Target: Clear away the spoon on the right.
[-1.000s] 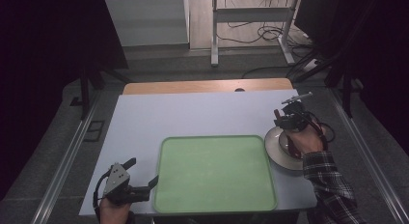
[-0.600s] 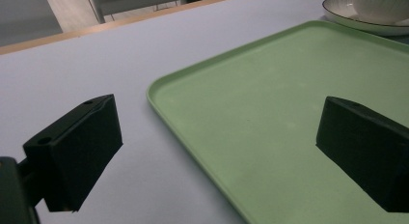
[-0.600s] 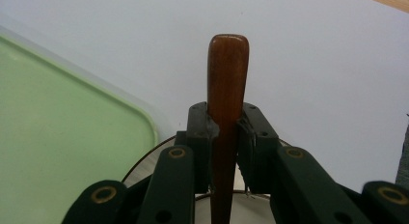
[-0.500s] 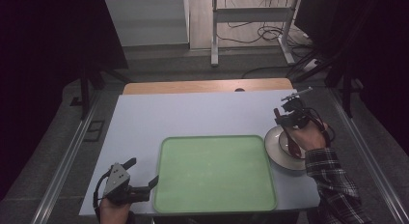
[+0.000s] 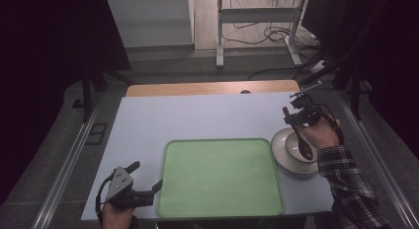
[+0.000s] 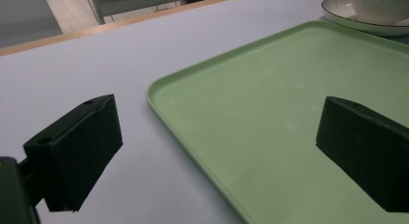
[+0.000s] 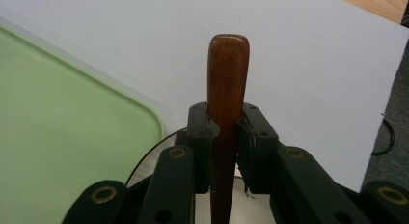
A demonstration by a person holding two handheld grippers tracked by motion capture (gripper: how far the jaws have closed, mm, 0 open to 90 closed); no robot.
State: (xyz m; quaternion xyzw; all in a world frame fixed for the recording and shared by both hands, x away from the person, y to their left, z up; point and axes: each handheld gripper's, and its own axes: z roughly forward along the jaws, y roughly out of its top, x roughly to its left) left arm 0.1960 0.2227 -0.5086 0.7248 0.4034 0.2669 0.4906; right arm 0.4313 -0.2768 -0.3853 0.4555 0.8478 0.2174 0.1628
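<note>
A brown wooden spoon (image 5: 305,148) hangs tilted over a white bowl (image 5: 291,151) that sits on a saucer (image 5: 277,142) at the right. My right gripper (image 5: 295,119) is shut on the spoon's handle (image 7: 228,74), which sticks out past the pads; its jaws have just closed onto it. The spoon's dark head points down toward the bowl. My left gripper (image 5: 146,175) rests open at the table's front left, with one jaw over the corner of the green tray (image 5: 222,179) and nothing between the jaws (image 6: 222,147).
The green tray (image 6: 270,103) lies at the front middle of the pale blue table top (image 5: 197,118). Saucer and bowl (image 6: 381,1) stand just beyond the tray's right edge. A wooden strip (image 5: 212,88) runs along the far side. Cables lie on the floor behind.
My right hand has risen with the spoon, lifting it up out of the bowl. The left gripper has stayed where it was.
</note>
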